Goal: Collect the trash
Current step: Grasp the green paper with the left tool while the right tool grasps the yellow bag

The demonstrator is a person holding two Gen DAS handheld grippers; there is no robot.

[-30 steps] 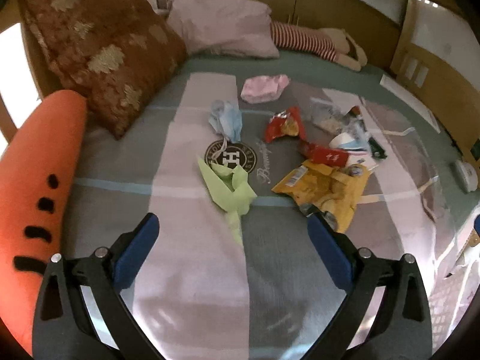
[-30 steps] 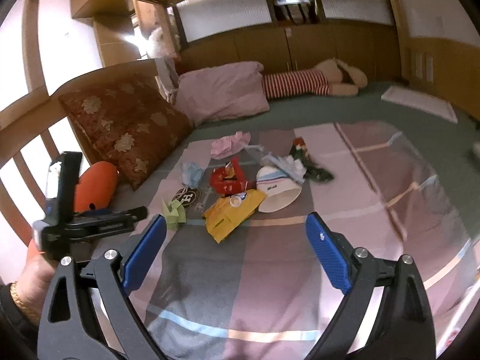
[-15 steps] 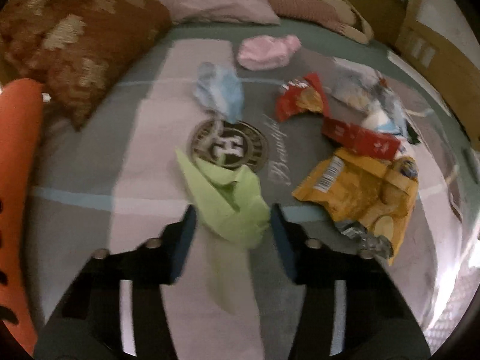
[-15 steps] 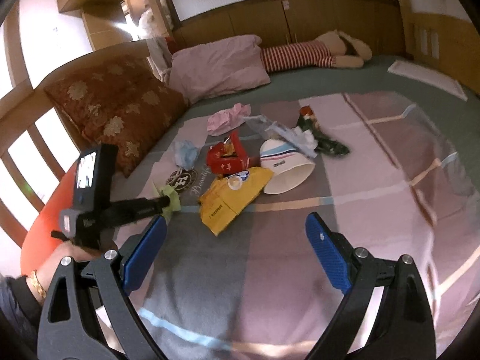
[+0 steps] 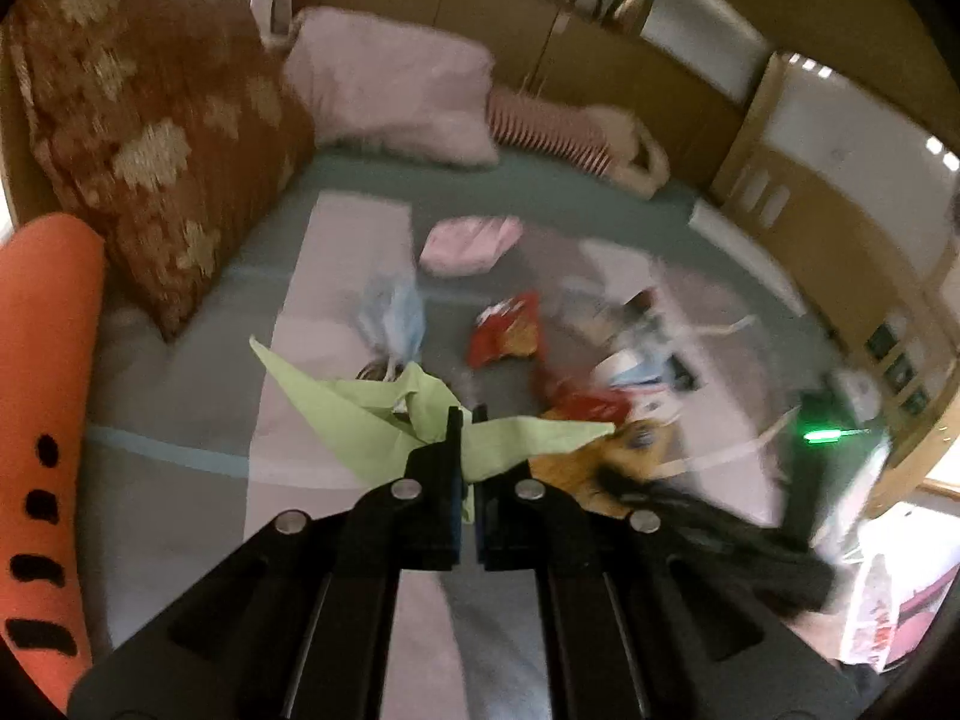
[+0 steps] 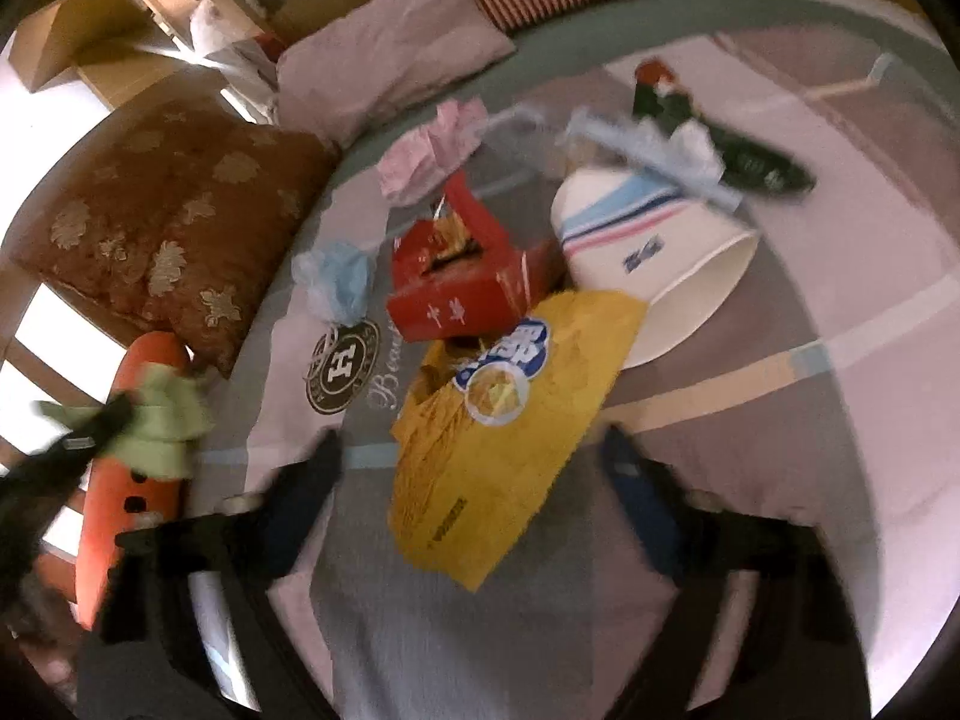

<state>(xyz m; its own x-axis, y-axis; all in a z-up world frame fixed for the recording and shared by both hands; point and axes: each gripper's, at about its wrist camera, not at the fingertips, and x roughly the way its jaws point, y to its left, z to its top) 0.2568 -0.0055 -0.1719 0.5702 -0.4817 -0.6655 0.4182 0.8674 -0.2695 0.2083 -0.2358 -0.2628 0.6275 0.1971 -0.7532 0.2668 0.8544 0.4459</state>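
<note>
The left gripper [image 5: 467, 420] was clamped on the green paper scrap [image 5: 360, 414] above the bedspread [image 5: 180, 510], while the right gripper [image 6: 474, 456] stood apart over the yellow snack bag [image 6: 510, 438].

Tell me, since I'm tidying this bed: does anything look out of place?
Yes: a paper bowl lies tipped on its side among wrappers, a yellow snack bag and a red box littering the bedspread.

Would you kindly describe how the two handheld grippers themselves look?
Both the left gripper and the right gripper have black angular linkage frames. Silver round pivot bolts show on the left one, and blue pads line the right gripper's fingers. No cables or sleeves show.
</note>
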